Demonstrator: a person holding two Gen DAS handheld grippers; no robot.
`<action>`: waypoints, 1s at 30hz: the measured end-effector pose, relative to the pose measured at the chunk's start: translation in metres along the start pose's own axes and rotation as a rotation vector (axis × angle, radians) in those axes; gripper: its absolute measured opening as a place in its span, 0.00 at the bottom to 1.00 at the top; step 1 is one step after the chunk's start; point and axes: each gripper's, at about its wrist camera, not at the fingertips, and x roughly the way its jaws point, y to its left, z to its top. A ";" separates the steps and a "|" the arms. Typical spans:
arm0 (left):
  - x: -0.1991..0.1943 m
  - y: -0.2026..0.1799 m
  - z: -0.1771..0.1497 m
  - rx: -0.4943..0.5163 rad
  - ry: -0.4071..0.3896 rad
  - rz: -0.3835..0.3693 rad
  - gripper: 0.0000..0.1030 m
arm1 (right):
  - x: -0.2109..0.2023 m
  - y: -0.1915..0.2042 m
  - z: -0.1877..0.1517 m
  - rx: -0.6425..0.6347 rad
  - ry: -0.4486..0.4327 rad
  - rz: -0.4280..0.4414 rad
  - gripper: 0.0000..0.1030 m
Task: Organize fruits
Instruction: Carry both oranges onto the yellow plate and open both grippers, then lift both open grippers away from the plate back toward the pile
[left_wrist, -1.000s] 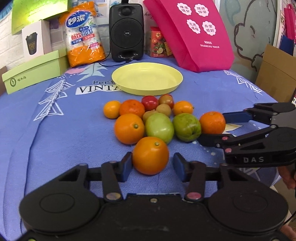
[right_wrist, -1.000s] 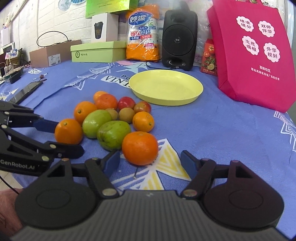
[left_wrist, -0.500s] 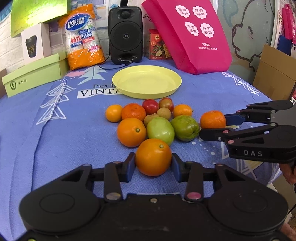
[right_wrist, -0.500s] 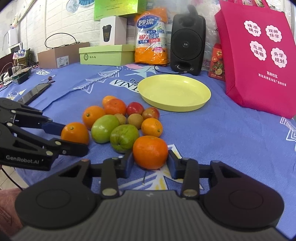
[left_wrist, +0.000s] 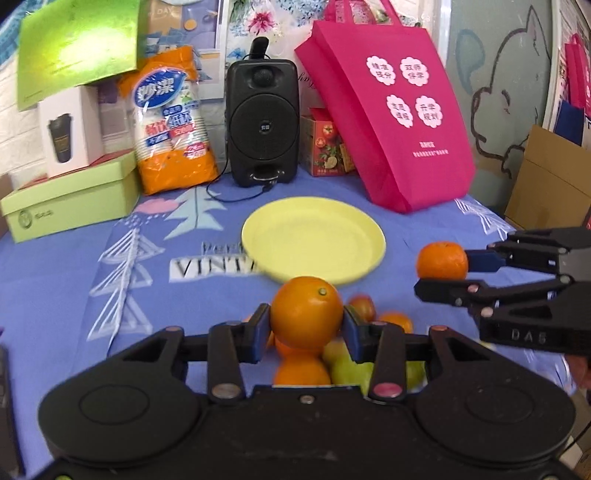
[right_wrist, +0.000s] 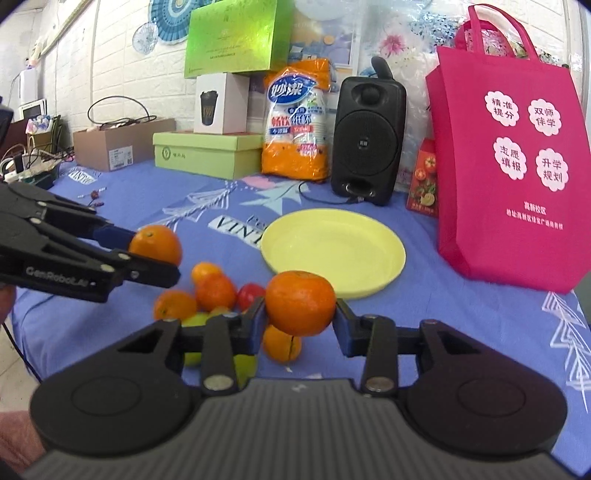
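- Now two round oranges are being carried: the left gripper (left_wrist: 306, 326) is clamping a smooth navel orange (left_wrist: 306, 312), the right gripper (right_wrist: 299, 319) a dimpled mandarin (right_wrist: 300, 302), each narrowed onto its fruit.
- Both fruits are hanging clear above the pile of mixed fruit (right_wrist: 207, 295), which is lying just under the fingertips.
- Ahead of both grippers, the round yellow plastic plate (left_wrist: 314, 240) is waiting empty; lowering each orange gently onto separate spots should be keeping them from rolling.
- Lettering is reading "DAS" and "GenRobot.AI" on the grippers, "VINTA" on the blue printed tablecloth (right_wrist: 480, 317).
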 end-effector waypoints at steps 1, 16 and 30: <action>0.010 0.002 0.008 0.000 0.002 -0.006 0.39 | 0.006 -0.003 0.006 0.008 -0.002 0.003 0.36; 0.151 0.022 0.061 -0.024 0.158 -0.005 0.42 | 0.123 -0.044 0.032 0.069 0.141 -0.011 0.37; 0.092 0.033 0.051 -0.040 0.058 0.081 0.85 | 0.091 -0.050 0.031 0.094 0.088 -0.041 0.50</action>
